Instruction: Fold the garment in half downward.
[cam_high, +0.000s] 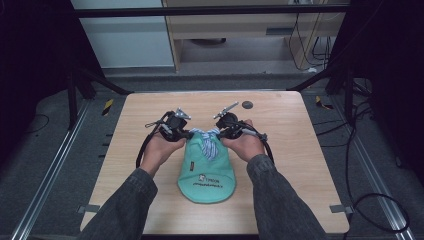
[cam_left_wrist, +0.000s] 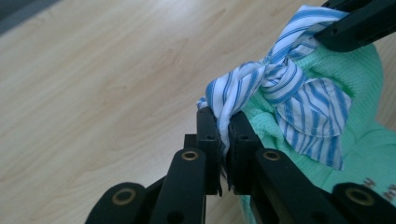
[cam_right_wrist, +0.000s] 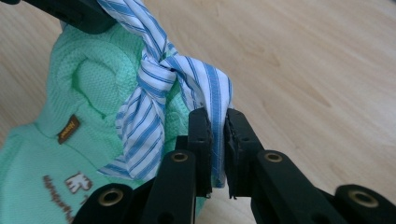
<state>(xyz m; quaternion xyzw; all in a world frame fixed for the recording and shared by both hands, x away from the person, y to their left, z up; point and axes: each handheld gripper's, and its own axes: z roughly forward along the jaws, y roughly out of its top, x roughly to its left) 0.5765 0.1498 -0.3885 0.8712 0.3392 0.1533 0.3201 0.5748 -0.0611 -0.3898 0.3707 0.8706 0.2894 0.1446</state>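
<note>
Lying flat on the wooden desk (cam_high: 150, 165), a green knitted garment (cam_high: 207, 177) has a blue-striped cloth (cam_high: 207, 142) knotted at its far end. The left claw (cam_left_wrist: 223, 128) is clamped on one tail of that cloth, the right claw (cam_right_wrist: 215, 123) on the other.

**What I count on the table**

I hold two grippers, left gripper (cam_high: 186, 134) and right gripper (cam_high: 222, 133). I see one green knit garment (cam_high: 207, 176), one striped blue-and-white tie (cam_high: 208, 143), one wooden table (cam_high: 280, 150) and one dark round disc (cam_high: 247, 104).
</note>
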